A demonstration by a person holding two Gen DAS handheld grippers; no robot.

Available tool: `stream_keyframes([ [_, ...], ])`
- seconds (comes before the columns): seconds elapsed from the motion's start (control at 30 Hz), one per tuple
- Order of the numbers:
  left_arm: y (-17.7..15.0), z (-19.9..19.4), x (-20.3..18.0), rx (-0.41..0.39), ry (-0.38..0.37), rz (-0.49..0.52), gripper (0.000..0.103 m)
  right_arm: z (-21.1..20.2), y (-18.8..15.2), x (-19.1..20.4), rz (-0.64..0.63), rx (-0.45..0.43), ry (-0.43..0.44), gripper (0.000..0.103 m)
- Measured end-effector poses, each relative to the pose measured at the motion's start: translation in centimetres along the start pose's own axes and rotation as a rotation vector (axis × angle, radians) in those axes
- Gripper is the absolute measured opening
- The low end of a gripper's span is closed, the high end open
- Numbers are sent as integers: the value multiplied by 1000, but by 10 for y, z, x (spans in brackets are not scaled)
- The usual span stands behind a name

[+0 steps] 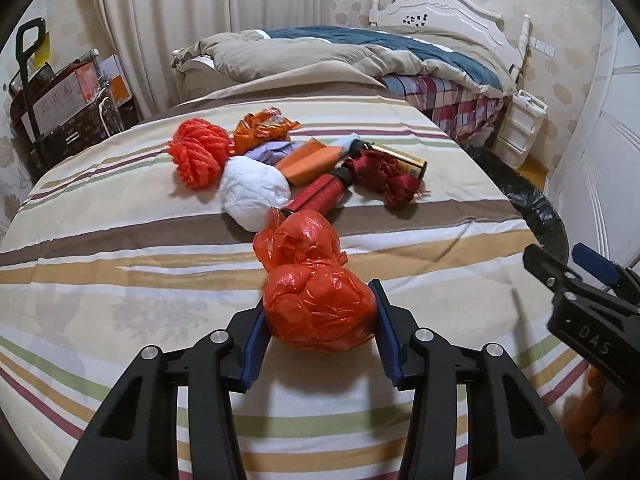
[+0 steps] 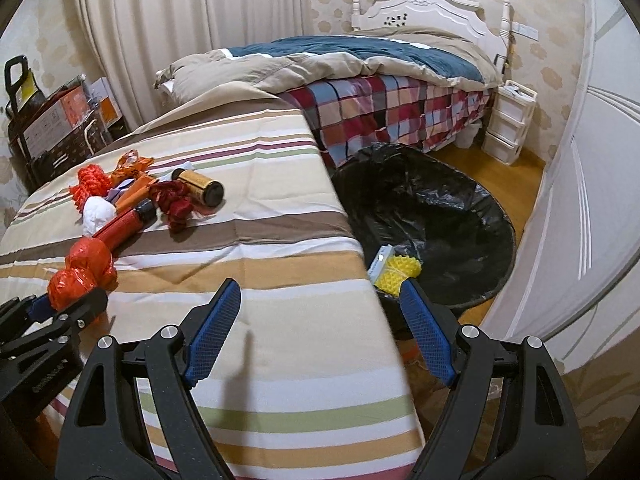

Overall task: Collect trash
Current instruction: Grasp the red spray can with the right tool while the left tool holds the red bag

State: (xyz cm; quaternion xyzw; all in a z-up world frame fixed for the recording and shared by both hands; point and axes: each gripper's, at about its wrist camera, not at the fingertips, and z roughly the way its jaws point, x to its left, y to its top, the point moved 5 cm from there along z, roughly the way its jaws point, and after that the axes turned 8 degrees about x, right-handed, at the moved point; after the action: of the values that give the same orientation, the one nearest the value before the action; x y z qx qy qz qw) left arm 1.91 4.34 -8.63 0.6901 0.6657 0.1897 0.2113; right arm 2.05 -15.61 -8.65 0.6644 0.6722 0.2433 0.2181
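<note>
The left gripper (image 1: 320, 312) pinches a crinkled, glossy red plastic bag (image 1: 316, 292) between its blue ribbed pads on the striped sheet (image 1: 120, 240). The right gripper (image 2: 320, 320) gapes empty over the sheet's edge, beside the black-lined bin (image 2: 440, 208) holding a knobbly yellow item (image 2: 400, 270).

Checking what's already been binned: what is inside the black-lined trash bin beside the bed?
In the black-lined trash bin, a yellow spiky item and a pale flat packet lie near its front edge. The right gripper's finger and the bed edge hide the rest of that corner.
</note>
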Motion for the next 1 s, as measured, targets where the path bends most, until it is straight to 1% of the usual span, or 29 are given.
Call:
stream_keyframes([
  [0.1,1,-5,12,-14,11,-14,47,2,1,9,-19,4,12,80],
  [0.27,1,-14,43,-29,36,-64,47,4,5,32,-58,9,36,80],
  [0.4,0,-16,75,-47,104,-100,47,7,12,58,-98,15,78,80],
  [0.63,0,-15,132,-48,181,-181,47,14,28,104,-159,20,115,80],
  [0.83,1,-16,159,-53,217,-211,47,21,42,137,-185,22,112,80],
  [1.0,3,-10,166,-42,199,-225,47,37,49,152,-195,43,73,80],
])
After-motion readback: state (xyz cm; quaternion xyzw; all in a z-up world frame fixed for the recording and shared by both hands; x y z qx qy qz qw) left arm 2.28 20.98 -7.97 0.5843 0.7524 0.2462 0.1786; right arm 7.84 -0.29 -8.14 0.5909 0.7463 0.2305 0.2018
